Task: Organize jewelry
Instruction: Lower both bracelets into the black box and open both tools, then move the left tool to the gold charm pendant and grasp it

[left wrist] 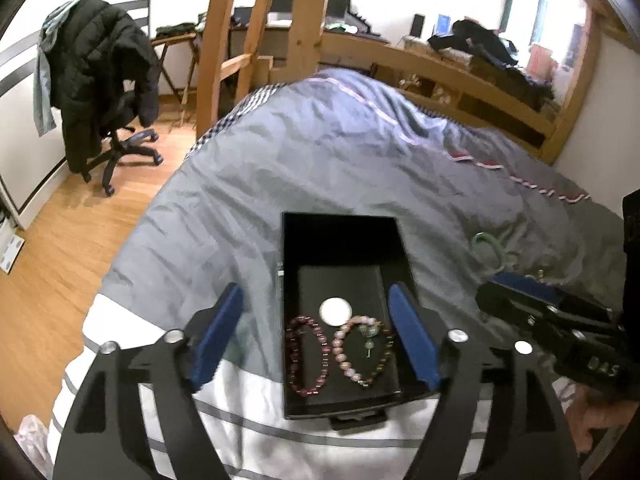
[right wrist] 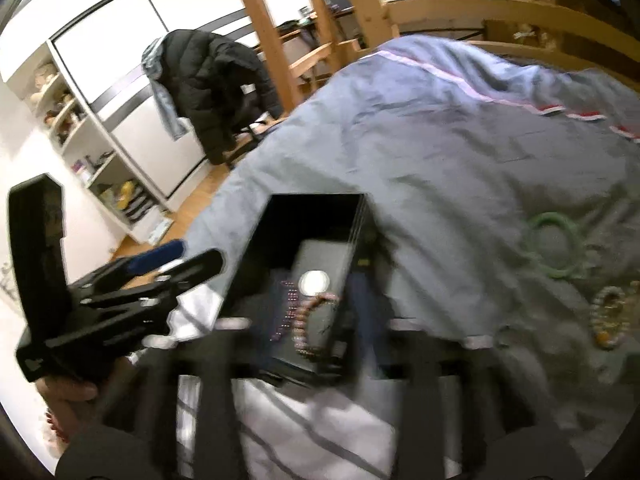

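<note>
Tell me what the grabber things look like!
Each gripper is black, with two long flat arms ending in blue pads. The left gripper has shiny silver bolts at its joints. The right gripper has the same blue and silver bits, plus pale letters on its black body. No cables or sleeves show.

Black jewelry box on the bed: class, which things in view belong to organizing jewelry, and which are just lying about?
Belonging to the job:
black box
dark red bracelet
pink bracelet
green bangle
pale bead bracelet
left gripper, open

Just lying about:
black jacket on the chair
wooden ladder
shelves
</note>
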`<state>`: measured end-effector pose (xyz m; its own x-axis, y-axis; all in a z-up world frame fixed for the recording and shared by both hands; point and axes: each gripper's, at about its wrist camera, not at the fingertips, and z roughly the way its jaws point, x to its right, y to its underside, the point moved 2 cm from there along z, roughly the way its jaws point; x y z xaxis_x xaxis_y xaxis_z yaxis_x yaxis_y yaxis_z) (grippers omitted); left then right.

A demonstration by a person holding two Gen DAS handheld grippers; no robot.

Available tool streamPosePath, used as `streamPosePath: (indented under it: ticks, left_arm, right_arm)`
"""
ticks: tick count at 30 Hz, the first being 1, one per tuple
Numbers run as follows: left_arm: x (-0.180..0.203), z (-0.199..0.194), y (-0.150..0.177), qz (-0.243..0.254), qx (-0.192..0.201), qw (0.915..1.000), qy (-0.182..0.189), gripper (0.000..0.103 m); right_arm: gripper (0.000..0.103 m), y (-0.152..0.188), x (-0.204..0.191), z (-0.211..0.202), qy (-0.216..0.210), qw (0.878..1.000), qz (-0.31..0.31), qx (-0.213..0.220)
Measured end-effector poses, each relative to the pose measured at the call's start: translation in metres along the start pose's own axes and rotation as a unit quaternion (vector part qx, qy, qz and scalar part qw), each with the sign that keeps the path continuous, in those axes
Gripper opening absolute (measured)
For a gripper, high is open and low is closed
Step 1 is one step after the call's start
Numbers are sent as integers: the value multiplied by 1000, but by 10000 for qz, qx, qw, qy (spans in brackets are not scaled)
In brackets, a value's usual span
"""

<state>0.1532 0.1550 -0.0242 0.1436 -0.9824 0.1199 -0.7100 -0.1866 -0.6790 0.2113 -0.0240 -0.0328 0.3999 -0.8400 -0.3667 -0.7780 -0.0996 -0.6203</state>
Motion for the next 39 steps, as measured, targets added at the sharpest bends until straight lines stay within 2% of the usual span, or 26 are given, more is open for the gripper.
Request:
streamPosePath:
  ticks: [2,4,8,10,17,26,27,29,30,31,32,33,35,37,39]
  left_arm:
    - [12,-5,3,129,101,9998,96,87]
    - [25,-8,8,274,142,9994,174,88]
    - [51,-10,18,357,103,9978,546,91]
    - [68,-12,26,407,88,9960,787,91]
    - [124,-18,56,966,113,9876,1231,92]
    - [182,-11,90,1315,-9,9721,1944,92]
    - [187,-9,93,1370,-26,9709,1965,91]
    - [199,-1,100,1512,-103,9677,2016,91]
    - [203,1,102,1554,-125,9666,2035,88]
    - [209,6,106,1627,-201,9640,2092,84]
    - [216,10,111,1720,-285,9610,2147,74]
    - [222,15,115,1816,-366,9582,2181,67]
    - [234,27,123,2045,-493,9527,2192,64]
    - [241,37,126,2164,-570,9489,2226,62]
    - [247,50,127,2198,-669,9462,2278,55]
  right_arm:
    - [76,2,12,-13,182,9998,5,65]
    - [77,3,25,-27,361,9993,20,78]
    - [90,5,41,-53,598,9980,33,215]
    - [91,6,49,-66,755,9968,3,255]
    - [92,16,84,-105,1113,9930,164,363]
    - [91,35,128,-129,1214,9905,403,507]
    - [89,36,130,-128,1206,9906,402,508]
    - [75,41,137,-122,1161,9916,356,440]
    - [71,45,141,-118,1137,9922,324,408]
    - [61,48,145,-113,1084,9931,279,364]
    - [51,53,151,-106,976,9945,240,294]
    - [47,55,153,-100,889,9955,223,242]
    - [40,64,164,-82,751,9970,160,76]
    - [40,71,172,-69,686,9976,133,-8]
    - [37,76,180,-58,611,9980,134,-81]
